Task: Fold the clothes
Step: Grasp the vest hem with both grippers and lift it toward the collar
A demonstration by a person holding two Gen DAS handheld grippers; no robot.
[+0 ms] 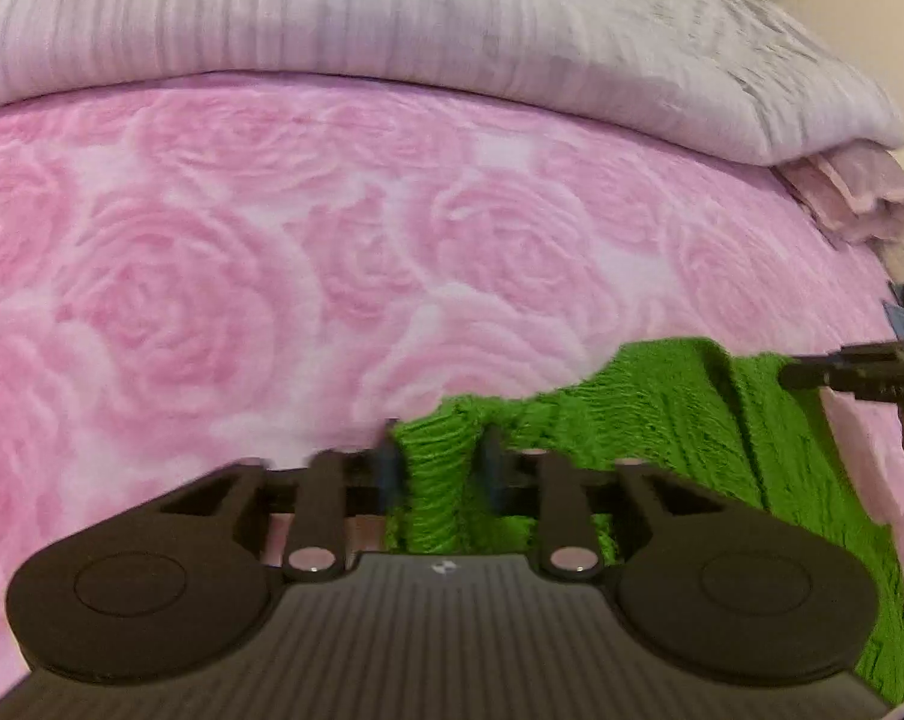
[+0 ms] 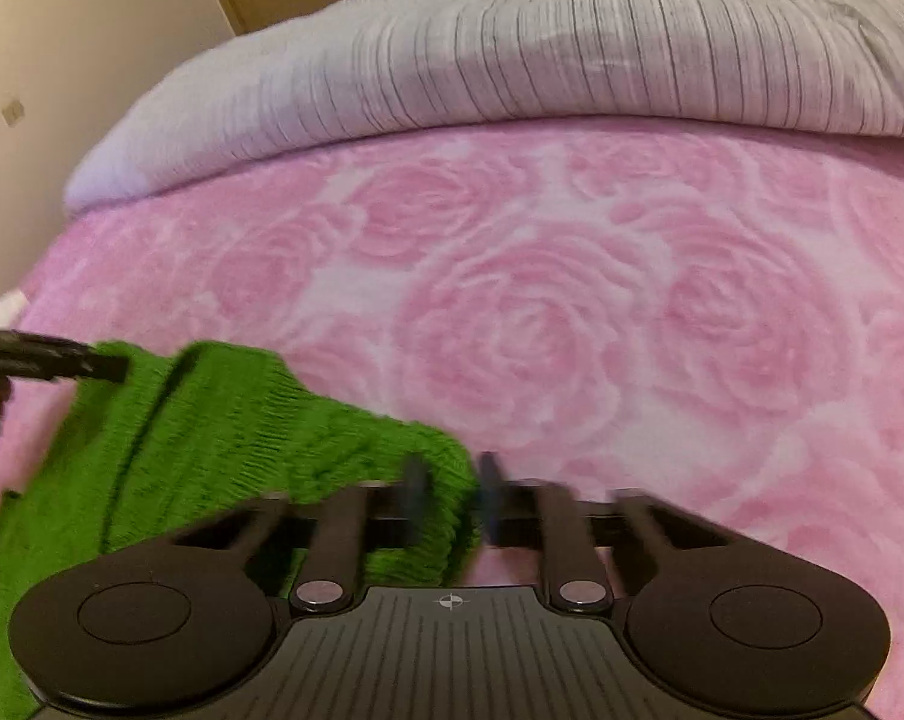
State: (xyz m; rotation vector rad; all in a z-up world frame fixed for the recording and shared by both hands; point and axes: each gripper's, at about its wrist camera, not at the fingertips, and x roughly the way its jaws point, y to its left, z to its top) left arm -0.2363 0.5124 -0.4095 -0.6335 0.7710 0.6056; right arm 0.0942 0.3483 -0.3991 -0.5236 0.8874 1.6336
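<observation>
The left gripper (image 1: 443, 462) and right gripper (image 2: 452, 498) are each pinching a corner of the green knit sweater (image 1: 661, 438), lying at the bed's (image 1: 272, 300) six o'clock edge. The stretchy knit may be slipping from narrow fingers, skewing the fold.

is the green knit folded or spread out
Cannot tell: green knit bunches between both grippers, left gripper, right gripper, on the pink blanket.

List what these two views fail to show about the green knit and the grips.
- Left view: knit runs under the left gripper and off the bottom edge.
- Right view: right gripper fingers blurred; contact unclear.
- Garment type: unknowable, bunched.
</observation>
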